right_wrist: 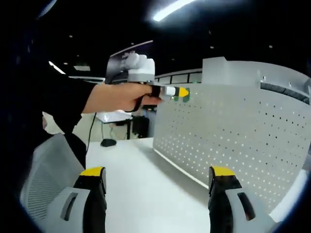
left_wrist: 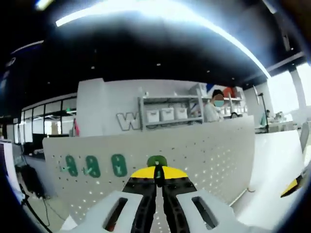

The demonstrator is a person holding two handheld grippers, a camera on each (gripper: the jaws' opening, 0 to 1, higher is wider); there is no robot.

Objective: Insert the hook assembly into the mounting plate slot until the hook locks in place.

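A white perforated mounting plate stands upright on the table. Three green hooks hang in a row on its left part. My left gripper is shut on another green hook, which it holds against the plate just right of that row. In the right gripper view a hand holds the left gripper at the upper left corner of the plate, the green hook touching the board. My right gripper stands open and empty over the table, well short of the plate.
The white table runs along the foot of the plate. A grey mesh chair stands at the left. Behind the plate are a shelf with white bins and a person. The right gripper's yellow tip shows at the right.
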